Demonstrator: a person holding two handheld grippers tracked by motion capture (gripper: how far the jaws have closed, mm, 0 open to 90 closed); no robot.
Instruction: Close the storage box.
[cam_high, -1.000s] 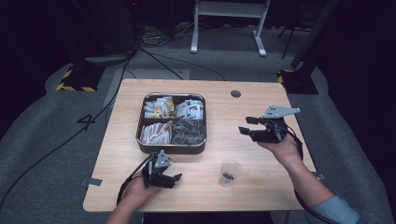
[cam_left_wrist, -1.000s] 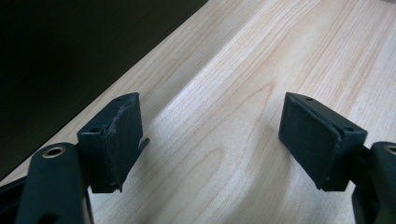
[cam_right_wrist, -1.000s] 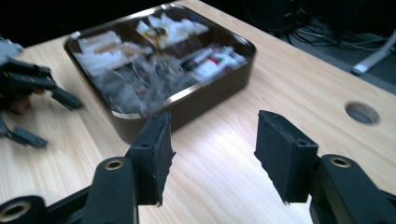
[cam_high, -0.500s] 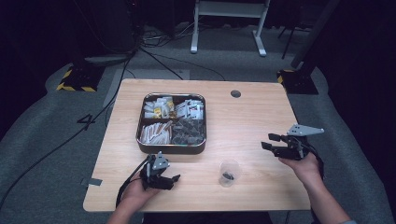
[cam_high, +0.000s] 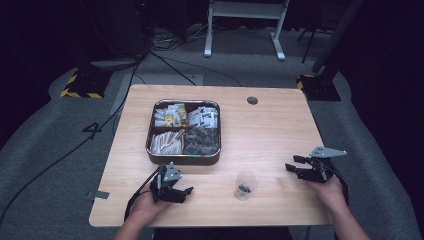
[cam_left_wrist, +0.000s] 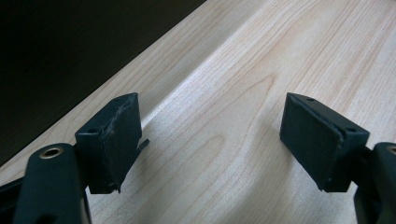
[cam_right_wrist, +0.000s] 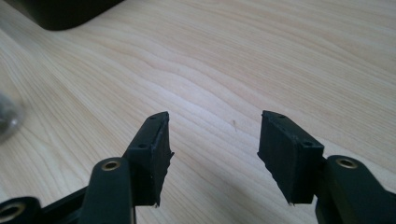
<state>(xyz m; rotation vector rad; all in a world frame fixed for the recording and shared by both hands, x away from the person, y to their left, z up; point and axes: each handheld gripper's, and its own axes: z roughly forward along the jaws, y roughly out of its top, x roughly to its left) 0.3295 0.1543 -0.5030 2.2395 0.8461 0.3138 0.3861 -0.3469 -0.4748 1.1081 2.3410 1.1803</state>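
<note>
My left gripper (cam_high: 186, 194) rests near the table's front left edge, held by a hand, pointing right. In the left gripper view (cam_left_wrist: 212, 109) its jaws stand wide open over bare wood. My right gripper (cam_high: 292, 163) sits low over the table's right side and points left. Its jaws (cam_right_wrist: 215, 121) are open, have just been opening a little, and have nothing between them. A clear plastic cup (cam_high: 245, 184) with something small and dark inside stands between the two grippers, near the front edge. It appears as a blur (cam_right_wrist: 7, 119) at the left of the right gripper view.
A metal tray (cam_high: 149, 145) with compartments of packets and sticks sits left of the table's centre. A round cable hole (cam_high: 252, 100) lies at the back. Bare wood stretches between the tray and the right gripper. Cables run across the floor at the left.
The right gripper has moved from beside the tray toward the front right of the table and come down close to the wood. The left gripper has stayed put.
</note>
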